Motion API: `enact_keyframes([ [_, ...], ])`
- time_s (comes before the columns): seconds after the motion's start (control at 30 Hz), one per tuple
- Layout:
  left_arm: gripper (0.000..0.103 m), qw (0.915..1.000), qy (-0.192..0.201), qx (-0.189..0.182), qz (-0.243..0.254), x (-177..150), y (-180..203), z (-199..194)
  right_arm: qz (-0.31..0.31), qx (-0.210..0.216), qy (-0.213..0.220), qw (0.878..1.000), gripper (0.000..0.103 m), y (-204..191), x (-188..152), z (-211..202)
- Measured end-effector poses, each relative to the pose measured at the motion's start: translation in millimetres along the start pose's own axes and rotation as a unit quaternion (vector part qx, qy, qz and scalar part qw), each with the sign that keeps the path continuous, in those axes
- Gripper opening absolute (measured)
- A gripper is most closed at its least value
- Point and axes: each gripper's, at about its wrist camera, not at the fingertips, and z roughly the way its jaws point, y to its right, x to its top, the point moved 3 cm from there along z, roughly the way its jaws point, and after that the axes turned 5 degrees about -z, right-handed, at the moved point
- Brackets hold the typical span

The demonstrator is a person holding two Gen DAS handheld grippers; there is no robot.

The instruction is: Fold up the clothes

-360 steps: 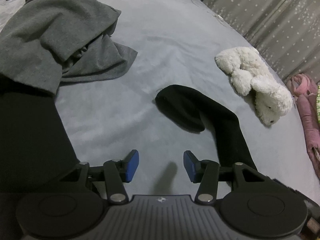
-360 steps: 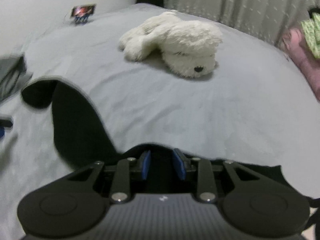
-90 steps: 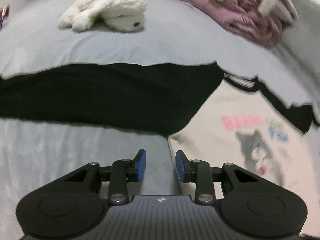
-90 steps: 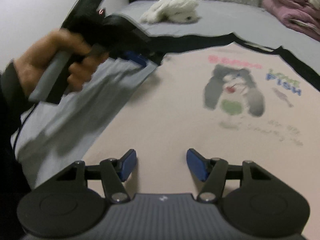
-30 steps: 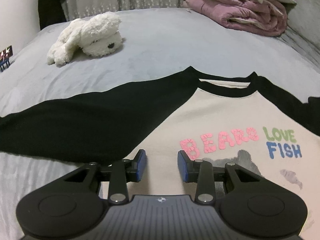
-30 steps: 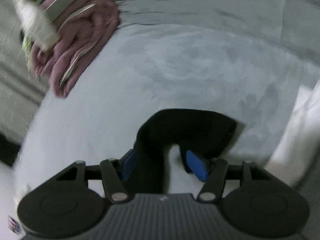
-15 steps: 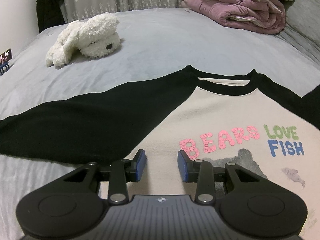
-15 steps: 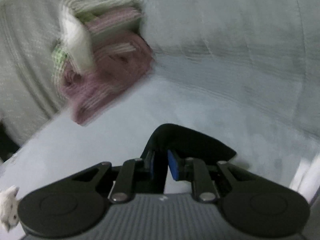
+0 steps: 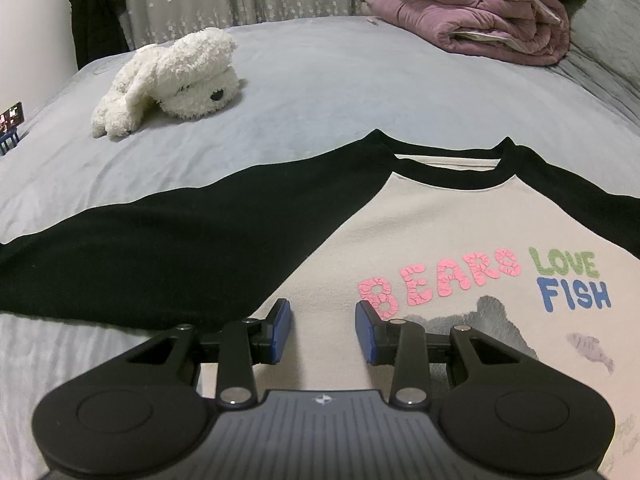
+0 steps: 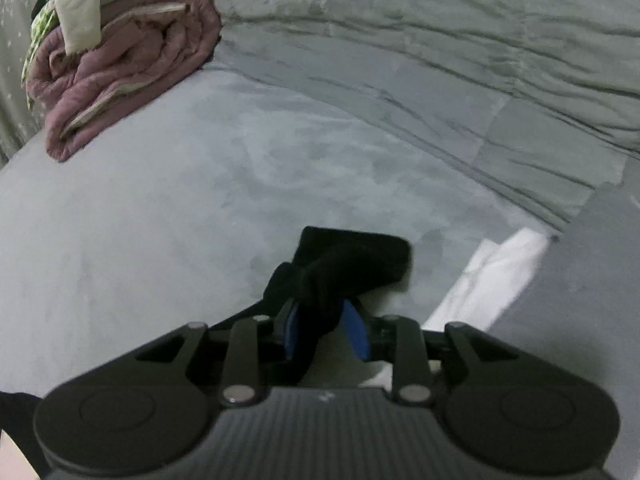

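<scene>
Left gripper point(image 9: 323, 328) hovers parted over the shirt point(image 9: 460, 240), nothing between its jaws. Right gripper point(image 10: 325, 330) jaws opening, bunched black sleeve cuff point(image 10: 352, 264) between them, trailing just ahead.

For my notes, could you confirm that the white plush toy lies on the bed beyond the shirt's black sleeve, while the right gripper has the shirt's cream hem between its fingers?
Not quite: the right gripper has black sleeve fabric between its opening fingers, not cream hem, as the right wrist view shows. The white plush toy does lie beyond the shirt.
</scene>
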Motion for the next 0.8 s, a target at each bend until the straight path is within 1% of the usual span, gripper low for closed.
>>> enact_keyframes([
  [0.07, 0.035, 1.0000, 0.000, 0.001, 0.001, -0.2, 0.9, 0.3, -0.007, -0.007, 0.012, 1.000, 0.027, 2.2, -0.9, -11.2],
  [0.13, 0.035, 1.0000, 0.000, 0.002, 0.003, -0.2, 1.4, 0.4, -0.030, -0.019, 0.024, 0.999, 0.030, 0.6, 1.8, -16.7],
  [0.2, 0.035, 1.0000, 0.000, 0.001, 0.001, -0.1, 0.8, 0.2, -0.055, -0.027, 0.036, 0.997, 0.040, -2.4, 7.4, -19.5],
  [0.23, 0.035, 1.0000, -0.001, 0.000, 0.000, 0.0, 0.4, 0.0, -0.060, -0.017, 0.039, 0.997, 0.044, -5.2, 12.5, -19.8],
  [0.27, 0.035, 1.0000, -0.001, 0.000, -0.001, 0.1, 0.2, -0.2, -0.066, -0.006, 0.042, 0.997, 0.053, -8.0, 17.7, -20.2],
  [0.3, 0.035, 1.0000, -0.001, 0.000, -0.001, 0.3, 0.1, -0.4, -0.065, 0.007, 0.041, 0.997, 0.057, -10.6, 24.0, -19.5],
  [0.33, 0.035, 1.0000, -0.002, -0.001, -0.001, 0.4, 0.1, -0.5, -0.060, 0.015, 0.035, 0.997, 0.057, -12.1, 33.1, -15.2],
  [0.47, 0.035, 1.0000, -0.003, -0.001, 0.000, 0.9, -0.2, 0.3, -0.079, -0.023, 0.002, 0.997, 0.056, -15.0, 72.1, 16.6],
  [0.53, 0.035, 1.0000, -0.003, -0.002, 0.000, 0.8, -0.2, 0.7, -0.071, -0.013, -0.035, 0.997, 0.056, -9.8, 85.7, 37.6],
  [0.6, 0.035, 1.0000, -0.002, -0.001, 0.002, 0.4, 0.4, 0.9, -0.049, 0.002, -0.076, 0.996, 0.056, -3.8, 92.8, 57.9],
  [0.67, 0.035, 1.0000, -0.002, 0.000, 0.004, 0.2, 0.9, 0.6, -0.058, -0.016, -0.101, 0.993, 0.057, -0.3, 93.4, 77.1],
  [0.7, 0.035, 1.0000, -0.002, 0.000, 0.005, 0.1, 1.3, 0.7, -0.069, -0.033, -0.112, 0.991, 0.056, 0.4, 90.9, 86.9],
  [0.73, 0.035, 1.0000, -0.001, 0.000, 0.006, 0.0, 1.6, 0.9, -0.081, -0.049, -0.123, 0.988, 0.055, 1.1, 88.3, 96.8],
  [0.77, 0.036, 1.0000, -0.001, 0.000, 0.007, -0.1, 1.9, 1.1, -0.093, -0.050, -0.136, 0.985, 0.047, -0.3, 84.3, 105.3],
  [0.8, 0.036, 1.0000, 0.000, 0.001, 0.009, 0.0, 2.1, 1.4, -0.106, -0.032, -0.145, 0.983, 0.037, -5.3, 79.4, 109.3],
])
